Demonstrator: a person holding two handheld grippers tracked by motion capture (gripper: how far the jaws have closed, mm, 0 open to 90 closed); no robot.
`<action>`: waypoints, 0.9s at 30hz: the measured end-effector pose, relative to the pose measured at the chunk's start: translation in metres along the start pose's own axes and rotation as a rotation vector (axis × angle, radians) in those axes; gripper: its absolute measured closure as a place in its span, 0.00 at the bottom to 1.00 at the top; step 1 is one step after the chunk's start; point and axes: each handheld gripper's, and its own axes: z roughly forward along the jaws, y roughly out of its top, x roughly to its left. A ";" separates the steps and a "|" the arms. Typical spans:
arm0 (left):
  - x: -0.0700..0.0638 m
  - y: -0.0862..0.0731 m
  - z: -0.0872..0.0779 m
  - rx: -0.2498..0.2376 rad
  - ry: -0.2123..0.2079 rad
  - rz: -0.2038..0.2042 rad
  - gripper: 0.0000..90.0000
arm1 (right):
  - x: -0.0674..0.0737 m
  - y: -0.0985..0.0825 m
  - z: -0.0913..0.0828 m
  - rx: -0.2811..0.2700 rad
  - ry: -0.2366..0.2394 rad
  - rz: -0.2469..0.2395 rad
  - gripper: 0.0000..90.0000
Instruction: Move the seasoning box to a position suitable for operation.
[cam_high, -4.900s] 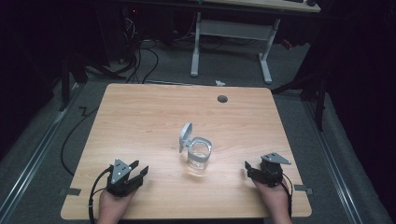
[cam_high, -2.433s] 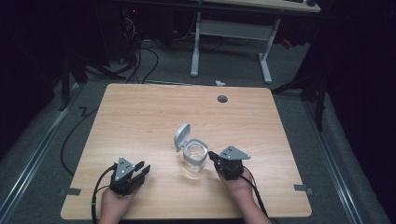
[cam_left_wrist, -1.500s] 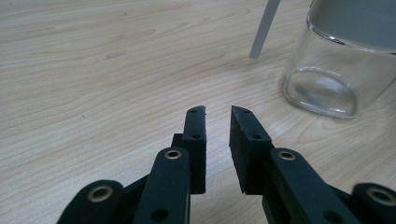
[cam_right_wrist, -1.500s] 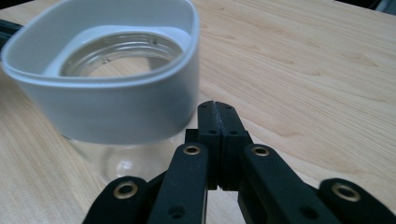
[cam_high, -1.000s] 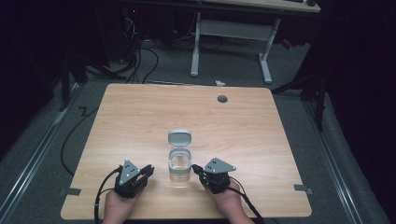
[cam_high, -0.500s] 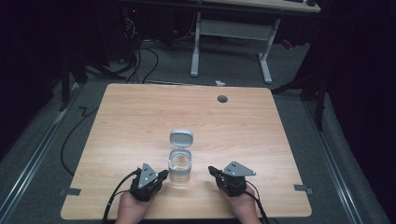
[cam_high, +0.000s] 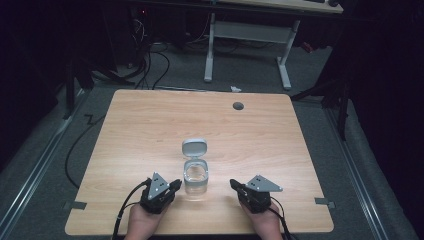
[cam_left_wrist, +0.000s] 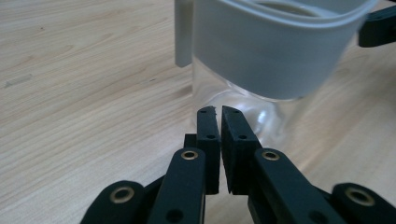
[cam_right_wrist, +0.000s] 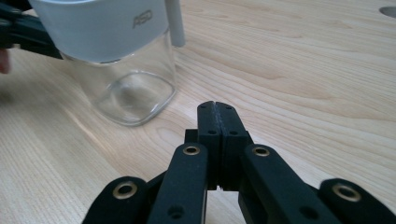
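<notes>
A clear glass jar (cam_high: 196, 177) with its white flip lid (cam_high: 194, 148) raised stands near the bench's (cam_high: 150, 130) front edge, between the two claws. The left claw (cam_high: 173, 186), nearly closed and empty after its jaws just parted slightly, sits just beside the jar. The right claw (cam_high: 235, 185) is clamped on nothing, apart from the jar. A cable hole (cam_high: 238, 105) lies far back.

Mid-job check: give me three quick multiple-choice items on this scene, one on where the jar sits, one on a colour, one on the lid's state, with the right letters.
1. Where does the glass jar stand?
A. Between the left gripper and the right gripper
B. At the table's far edge
C. On the floor

2. What colour is the jar's collar?
A. Red
B. White
C. Green

3. How is the lid?
A. Snapped shut
C. Lying loose on the table
B. Flipped open, standing up behind the mouth

Answers: 1 A, the high view shows a gripper at each side of it. 2 B, both gripper views show a white band. 3 B, the lid stands raised on its hinge.
</notes>
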 end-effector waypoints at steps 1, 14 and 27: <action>-0.006 0.000 -0.004 -0.001 -0.026 -0.010 0.94 | -0.001 0.000 0.000 0.002 -0.004 0.004 1.00; -0.019 -0.014 0.002 0.029 -0.053 -0.008 0.96 | -0.010 0.010 0.016 0.036 -0.018 0.058 1.00; -0.031 -0.028 0.007 0.059 -0.078 0.000 0.95 | -0.020 0.034 0.037 0.059 -0.046 0.103 1.00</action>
